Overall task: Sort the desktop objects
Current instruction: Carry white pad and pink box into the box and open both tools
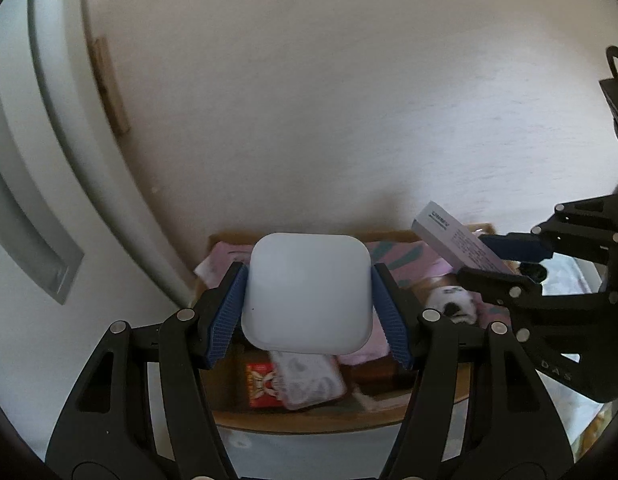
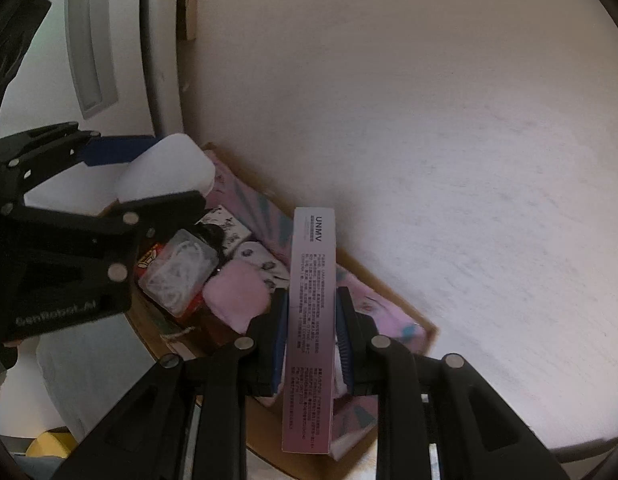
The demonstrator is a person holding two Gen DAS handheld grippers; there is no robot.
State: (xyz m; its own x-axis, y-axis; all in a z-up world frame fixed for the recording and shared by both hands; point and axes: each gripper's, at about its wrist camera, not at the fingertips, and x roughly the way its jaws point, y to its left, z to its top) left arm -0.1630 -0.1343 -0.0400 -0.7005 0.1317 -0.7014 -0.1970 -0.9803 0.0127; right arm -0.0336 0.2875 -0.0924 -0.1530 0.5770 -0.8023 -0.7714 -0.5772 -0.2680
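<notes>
Left tongs (image 1: 307,312): your blue pads (image 1: 228,316) stand about half spread and press on both sides of a white rounded-square case (image 1: 307,292); you carry it in the air above the cardboard box (image 1: 309,420).
White case: clamped flat side toward the camera, clear of everything in the box below; from your right wrist view it shows as a white lump (image 2: 165,172) over the box's left end.
Right tongs (image 2: 311,332): nearly pressed together, pinching a slim pink-and-white carton (image 2: 311,320) marked UNMV by its narrow sides.
Carton: it sticks out forward past the fingertips and hangs above the box, toward the wall side; in your left wrist view it appears tilted (image 1: 461,244) at the box's right end.
Cardboard box: open-topped, against the pale wall (image 2: 429,140), holding a pink patterned packet (image 2: 381,312), a fluffy pink item (image 2: 237,296), a clear plastic case of white bits (image 2: 181,276), a red box (image 1: 261,388) under it, and a small black-and-white printed box (image 2: 229,228).
Touching: neither held thing touches the box or its contents; the two tongs are apart from each other, one over each end of the box.
</notes>
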